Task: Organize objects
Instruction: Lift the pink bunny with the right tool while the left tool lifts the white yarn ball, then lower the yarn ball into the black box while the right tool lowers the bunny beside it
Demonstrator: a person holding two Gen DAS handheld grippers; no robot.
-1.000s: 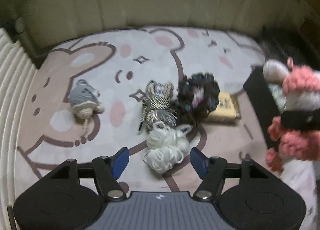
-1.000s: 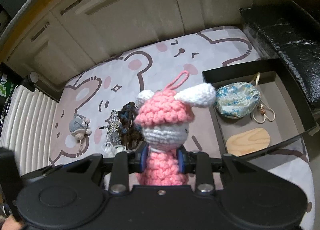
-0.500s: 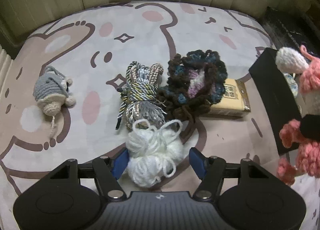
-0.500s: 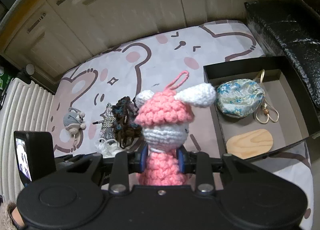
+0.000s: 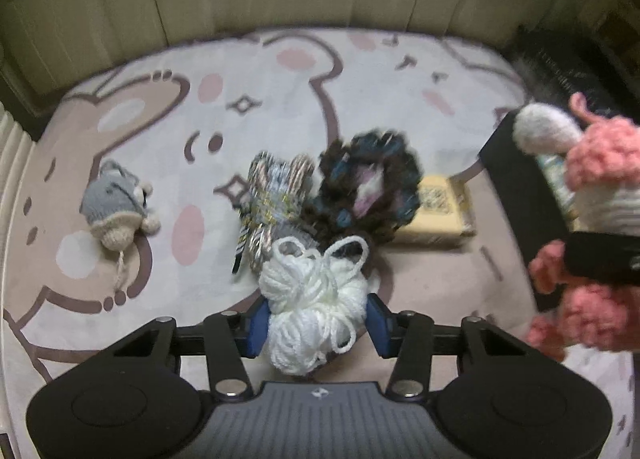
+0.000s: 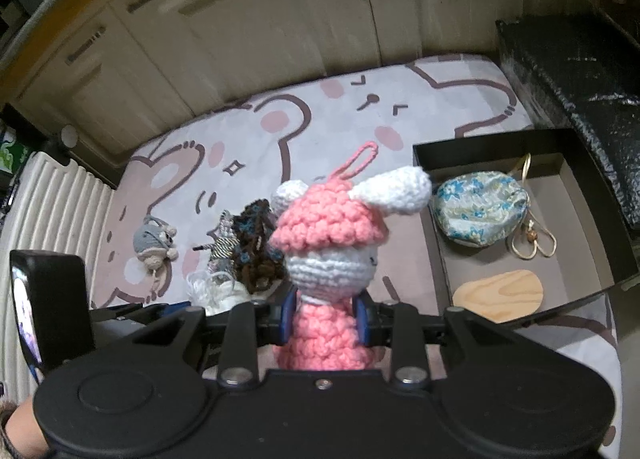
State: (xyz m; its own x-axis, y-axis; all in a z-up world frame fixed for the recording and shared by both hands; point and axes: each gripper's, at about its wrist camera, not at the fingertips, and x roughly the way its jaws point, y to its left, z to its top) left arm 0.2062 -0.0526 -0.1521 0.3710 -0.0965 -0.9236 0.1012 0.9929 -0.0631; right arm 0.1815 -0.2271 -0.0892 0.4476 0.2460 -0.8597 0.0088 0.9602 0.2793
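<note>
Two claws worked: the left claw point(image 5: 316, 323) was closing around the white yarn point(image 5: 314, 311), perhaps touching; the right claw point(image 6: 324, 317) clenched the pink doll point(image 6: 332, 259), boxward.

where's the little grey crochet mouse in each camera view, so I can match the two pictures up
Left wrist view: the grey crochet mouse lies at middle left on the bear-print mat, left of the yarn pile.
Right wrist view: the same mouse is small at middle left, beyond the left gripper.
Shared landmark: the dark brown and blue crochet piece, to the mouse's right in both.
</note>
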